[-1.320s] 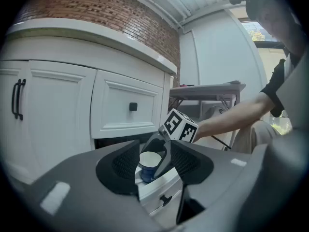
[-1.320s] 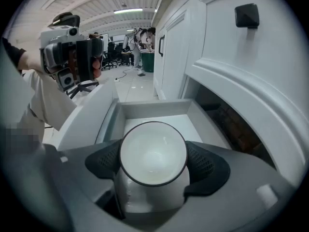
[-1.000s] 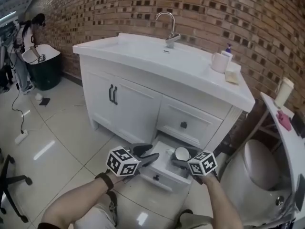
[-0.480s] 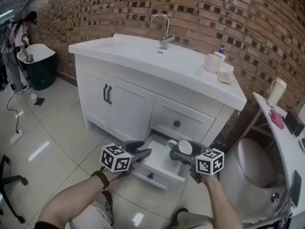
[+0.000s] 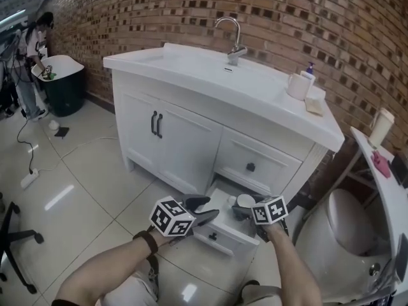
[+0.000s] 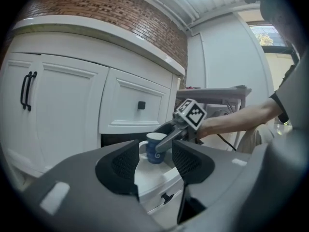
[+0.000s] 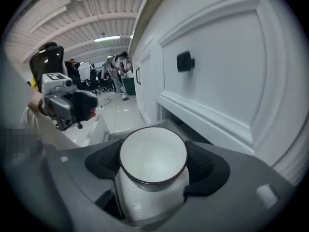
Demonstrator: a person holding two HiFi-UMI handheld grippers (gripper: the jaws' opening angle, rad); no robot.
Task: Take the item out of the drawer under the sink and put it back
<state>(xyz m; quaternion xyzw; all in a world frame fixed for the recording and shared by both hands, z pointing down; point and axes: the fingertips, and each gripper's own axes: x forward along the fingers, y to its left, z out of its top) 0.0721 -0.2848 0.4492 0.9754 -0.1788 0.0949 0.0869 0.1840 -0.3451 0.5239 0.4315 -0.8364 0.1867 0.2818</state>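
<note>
- Our right gripper [image 7: 153,162] has its black, ribbed fingers [image 7: 205,166] closed on a round dark-blue cup with a white inside and a thin dark rim [image 7: 152,151]. One pad sits at 3 o'clock of the cup and the other at 9 o'clock.
- The cup stands upright with its mouth up, over the pulled-out white bottom drawer [image 5: 224,241]. We cannot tell whether its base rests on the drawer floor or hangs just above it.
- Gripping across the wall rather than the rim looks sensible to us, since the glossy, smooth surface could slip from a shallow hold.
- Our left gripper [image 6: 155,161] points at the drawer front from 8 o'clock of the cup. Its fingers [image 6: 123,166] are spread wide and opening, with nothing pressed between them. We judge it waits there to handle the drawer.
- The white panelled vanity cabinet [image 5: 178,139] is matt and flat-faced with small black handles. The upper drawer with a black knob [image 5: 250,167] is shut.
- The smooth white worktop [image 5: 191,62] carries a curved chrome tap [image 5: 233,37].
</note>
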